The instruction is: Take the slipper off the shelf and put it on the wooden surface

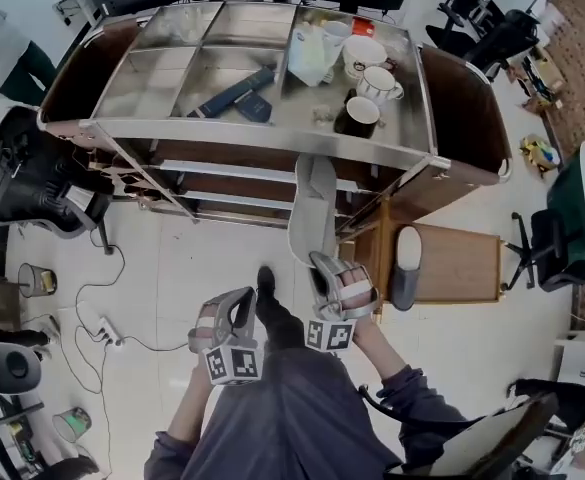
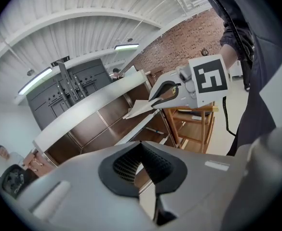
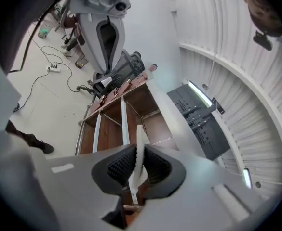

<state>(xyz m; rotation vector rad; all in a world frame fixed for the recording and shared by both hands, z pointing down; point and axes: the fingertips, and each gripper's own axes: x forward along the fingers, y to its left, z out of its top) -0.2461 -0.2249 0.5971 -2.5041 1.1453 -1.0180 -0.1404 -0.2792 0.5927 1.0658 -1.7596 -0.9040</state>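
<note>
Nearest, at six o'clock in the head view, the left gripper point(image 1: 240, 303) is held close to the person's body. In its own view its jaws are seen shut with nothing between them, so it is judged to be kept out of the way rather than put to work.

Just at its three o'clock, the right gripper point(image 1: 322, 265) is clamped on the slipper point(image 1: 312, 203). The ribbed pads point(image 3: 117, 166) are pressed on either side of a thin pale edge. The near end was probably chosen because the material there is thin enough to be pinched.

From that grip the slipper is stretched towards twelve o'clock, with its far end lying over the lower rails of the shelf point(image 1: 222, 173). Whether it rests on a rail there cannot be told.

At three o'clock from the right gripper, a little farther off, the wooden surface point(image 1: 462, 268) is found, low and beside the shelf's corner. A second slipper point(image 1: 407, 263) is laid along its nine o'clock edge, and bare wood is left beside it, where the held one could be set as its pair. A short carry to the right would be called for.

Farthest, at twelve o'clock, the shelf's steel top point(image 1: 172, 78) is seen with cups point(image 1: 377, 85) on it, which the task does not concern.
</note>
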